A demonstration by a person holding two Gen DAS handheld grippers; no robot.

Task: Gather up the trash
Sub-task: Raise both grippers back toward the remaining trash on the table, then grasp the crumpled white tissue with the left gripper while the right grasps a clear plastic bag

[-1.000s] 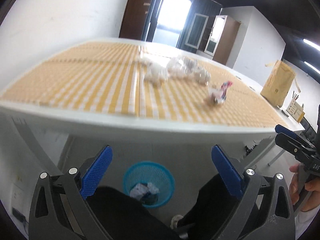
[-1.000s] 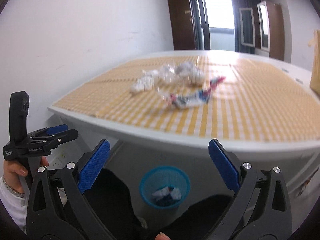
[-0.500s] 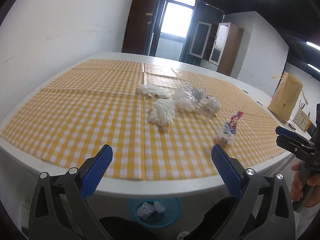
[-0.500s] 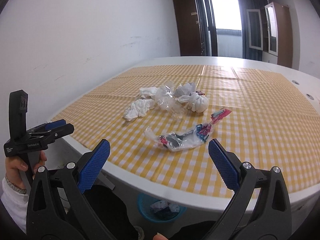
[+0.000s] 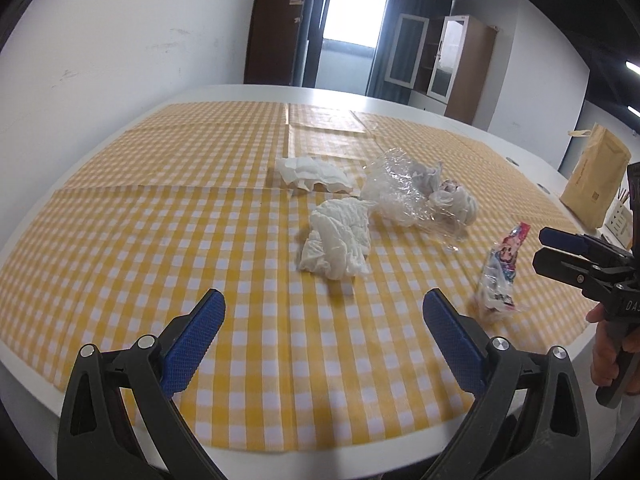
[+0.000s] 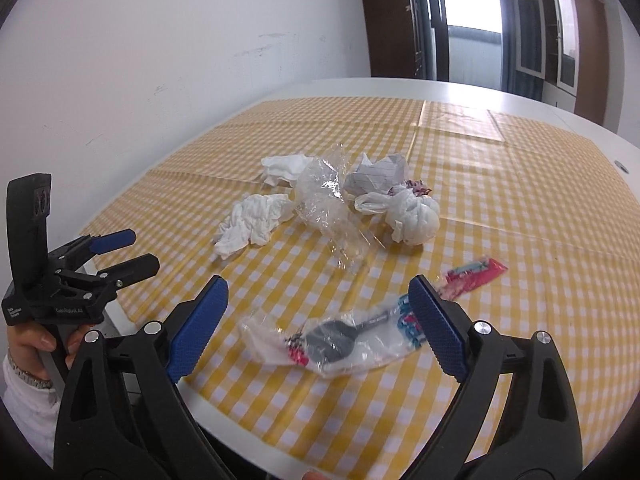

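Note:
Trash lies on a yellow checked tablecloth (image 5: 160, 240). A crumpled white tissue (image 5: 338, 240) (image 6: 252, 226) is nearest my left gripper (image 5: 322, 322), which is open and empty above the near edge. Behind it lie a second tissue (image 5: 314, 172), clear crumpled plastic (image 5: 396, 194) (image 6: 324, 200), a lined paper ball (image 6: 378, 176) and a tied white bag (image 6: 412, 216). A colourful snack wrapper (image 6: 344, 338) (image 5: 502, 270) lies just ahead of my right gripper (image 6: 316, 318), which is open and empty.
The white table (image 6: 400, 84) extends far back toward a dark door (image 5: 276, 20) and cabinets. A brown paper bag (image 5: 594, 178) stands at the table's right. A white wall runs along the left.
Both grippers rose from below the table edge to above the tabletop and moved forward toward the trash. The blue bin under the table dropped out of sight.

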